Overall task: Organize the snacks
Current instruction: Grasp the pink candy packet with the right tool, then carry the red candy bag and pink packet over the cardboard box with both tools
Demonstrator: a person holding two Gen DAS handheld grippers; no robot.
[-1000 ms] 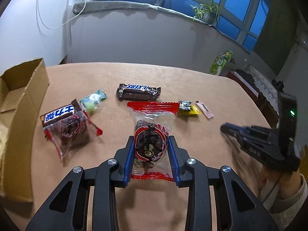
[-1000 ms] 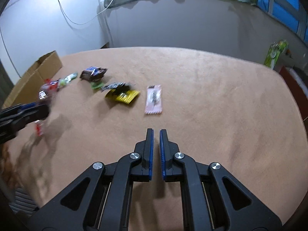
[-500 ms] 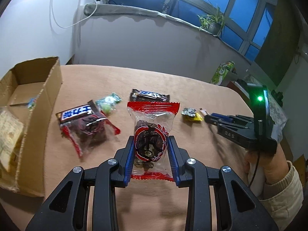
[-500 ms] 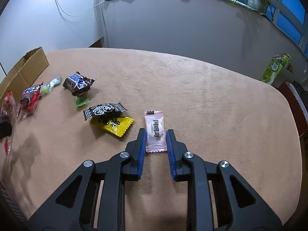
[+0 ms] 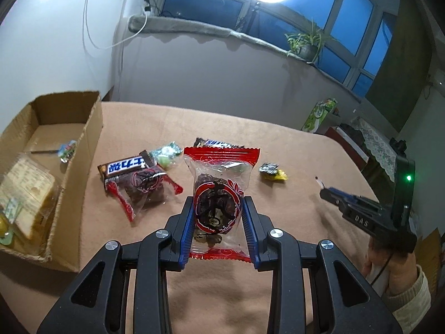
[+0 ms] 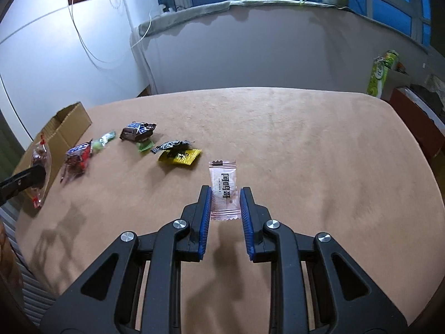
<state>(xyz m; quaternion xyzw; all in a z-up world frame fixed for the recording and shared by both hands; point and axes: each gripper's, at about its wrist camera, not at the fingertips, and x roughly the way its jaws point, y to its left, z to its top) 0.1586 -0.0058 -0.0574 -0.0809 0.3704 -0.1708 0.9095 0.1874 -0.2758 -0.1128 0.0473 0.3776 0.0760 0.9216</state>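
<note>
Tan short-nap cloth over one round-edged counter [image 5: 292,150].

Count:
- 2 tongs, black frames, blue ribbed pads.
- Left tongs [image 5: 218,200]: nearly closed, clamped on one clear date pack [image 5: 221,183]. Pillow shape, red crimped ends, red-black round print, dark lumps inside. Held upright, clear of the counter.
- Right tongs [image 6: 224,192]: just been opening a little from fully closed, now narrow, pads against the edges of one pink sachet [image 6: 224,183]. Flat, rectangular, zigzag ends, black print. Lifted, own shadow on the cloth below.
- 1 cardboard box [image 5: 91,128]: brown corrugated, open top, at the counter's left edge. Holds a clear sandwich pack [image 5: 25,192] plus a few small pieces, too blurred to count.
- 7 loose snacks on the counter, between box and right tongs:
  - 1 second date pack [image 5: 144,189], crumpled, flat on the cloth
  - 1 brown bar [image 5: 125,167], blue characters, lying on that pack's top edge
  - 1 green-white candy [image 5: 165,157], twisted clear wrap
  - 1 dark glossy bar [image 6: 137,132], blue-white lettering
  - 1 small green wrapper [image 6: 144,147], touching that bar
  - 1 black wrapper [image 6: 172,146], overlapping 1 yellow wrapper [image 6: 180,157], both crinkled foil
</note>
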